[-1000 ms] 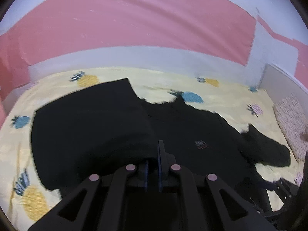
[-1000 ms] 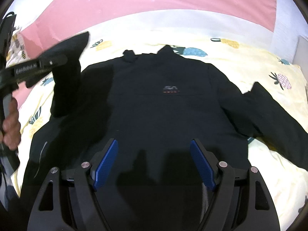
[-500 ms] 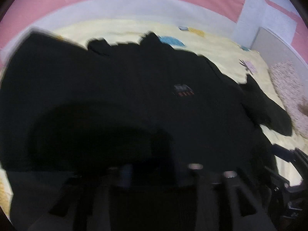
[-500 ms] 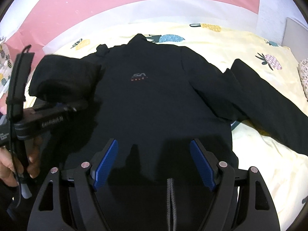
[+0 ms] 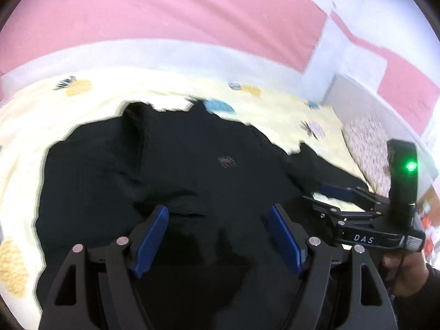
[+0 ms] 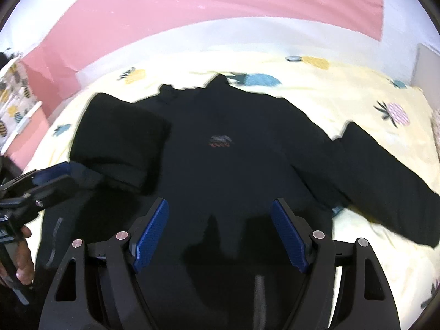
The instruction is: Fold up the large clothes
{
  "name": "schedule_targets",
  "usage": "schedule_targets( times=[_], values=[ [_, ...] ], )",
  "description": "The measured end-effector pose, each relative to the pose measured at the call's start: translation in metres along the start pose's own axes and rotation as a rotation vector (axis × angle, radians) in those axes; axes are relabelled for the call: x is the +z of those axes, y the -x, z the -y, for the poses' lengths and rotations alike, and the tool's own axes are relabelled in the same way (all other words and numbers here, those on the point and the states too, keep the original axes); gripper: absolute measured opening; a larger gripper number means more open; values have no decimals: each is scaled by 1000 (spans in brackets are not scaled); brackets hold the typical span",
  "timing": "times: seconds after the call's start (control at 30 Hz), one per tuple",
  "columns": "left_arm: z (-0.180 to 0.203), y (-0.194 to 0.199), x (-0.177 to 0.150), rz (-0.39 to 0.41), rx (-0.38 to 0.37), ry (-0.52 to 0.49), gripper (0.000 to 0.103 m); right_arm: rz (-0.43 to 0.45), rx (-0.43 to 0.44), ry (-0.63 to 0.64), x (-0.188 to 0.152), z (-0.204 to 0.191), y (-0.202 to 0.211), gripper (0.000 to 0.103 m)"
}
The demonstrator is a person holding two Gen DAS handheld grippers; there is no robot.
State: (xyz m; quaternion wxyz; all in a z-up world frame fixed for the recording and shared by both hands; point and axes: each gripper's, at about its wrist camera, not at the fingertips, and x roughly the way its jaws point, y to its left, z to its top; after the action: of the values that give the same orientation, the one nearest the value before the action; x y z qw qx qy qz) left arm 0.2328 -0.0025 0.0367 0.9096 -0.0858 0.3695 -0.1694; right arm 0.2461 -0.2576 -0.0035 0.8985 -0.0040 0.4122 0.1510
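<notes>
Both wrist cameras look forward and down, near above the black long-sleeved jacket (image 5: 209, 165) (image 6: 220, 148), sharing its chest logo

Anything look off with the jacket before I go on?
The jacket lies lopsided: one sleeve is folded in over the body, while the other sleeve is spread out across the sheet. No damage visible.
</notes>
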Motion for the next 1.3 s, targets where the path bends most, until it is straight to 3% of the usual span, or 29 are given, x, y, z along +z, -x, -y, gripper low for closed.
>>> schedule_targets(
  times=[0.37,0.53,0.7,0.77,0.8,0.9,1.03,1.3],
  values=[
    [-131,45,9,99,210,208,77,27,166,129,34,-87,-21,77],
    [-173,41,1,77,251,255,77,12,185,230,32,-137,-47,77],
    [-188,30,-5,47,258,252,77,35,149,267,42,-162,-66,77],
    [-187,21,-4,33,256,246,77,57,145,237,48,-157,-62,54],
    [-187,17,-3,26,253,243,77,65,154,220,51,-151,-62,24],
    [-186,8,-2,12,251,223,77,95,120,172,57,-128,-57,9],
    [-182,-3,4,4,247,209,77,119,87,37,59,-77,-48,8],
    [-179,-35,14,-35,277,211,54,12,50,-329,22,49,-84,7]
  ],
)
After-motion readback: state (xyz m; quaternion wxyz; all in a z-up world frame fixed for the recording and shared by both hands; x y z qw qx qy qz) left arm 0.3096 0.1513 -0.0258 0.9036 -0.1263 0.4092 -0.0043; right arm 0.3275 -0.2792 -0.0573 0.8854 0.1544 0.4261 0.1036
